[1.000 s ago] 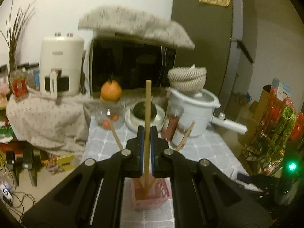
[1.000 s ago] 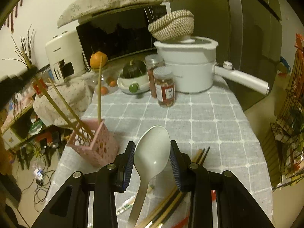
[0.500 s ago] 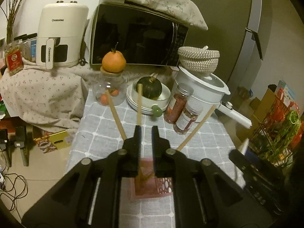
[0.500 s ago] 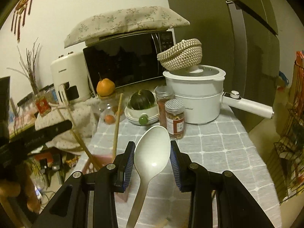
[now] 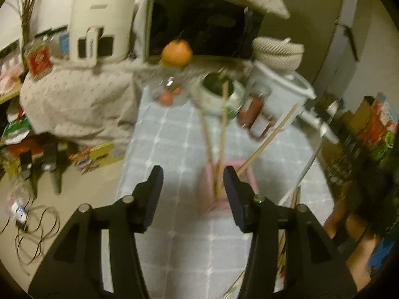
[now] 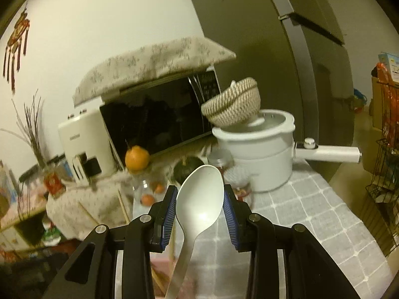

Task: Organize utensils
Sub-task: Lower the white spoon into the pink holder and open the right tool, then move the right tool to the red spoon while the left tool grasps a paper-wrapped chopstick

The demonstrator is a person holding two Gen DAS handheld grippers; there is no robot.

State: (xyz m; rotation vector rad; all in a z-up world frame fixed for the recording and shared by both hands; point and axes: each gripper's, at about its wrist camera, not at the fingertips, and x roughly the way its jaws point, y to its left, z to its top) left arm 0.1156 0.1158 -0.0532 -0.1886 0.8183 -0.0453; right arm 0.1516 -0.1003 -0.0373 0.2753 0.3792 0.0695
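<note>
Spoon (image 6: 199,196) handle cut off by bottom edge.

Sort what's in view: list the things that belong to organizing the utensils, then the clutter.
Job: white spoon in the right gripper; chopsticks standing in the pink holder; left gripper, jaws opening, empty.

Clutter: microwave, white pot, spice jars, orange, woven basket.

The right gripper (image 6: 200,208) clamps a white spoon (image 6: 200,200) by its bowl, handle trailing toward 6 o'clock. At 2 o'clock, a white pot (image 6: 259,159) stands on the checked tabletop (image 6: 311,214).
</note>
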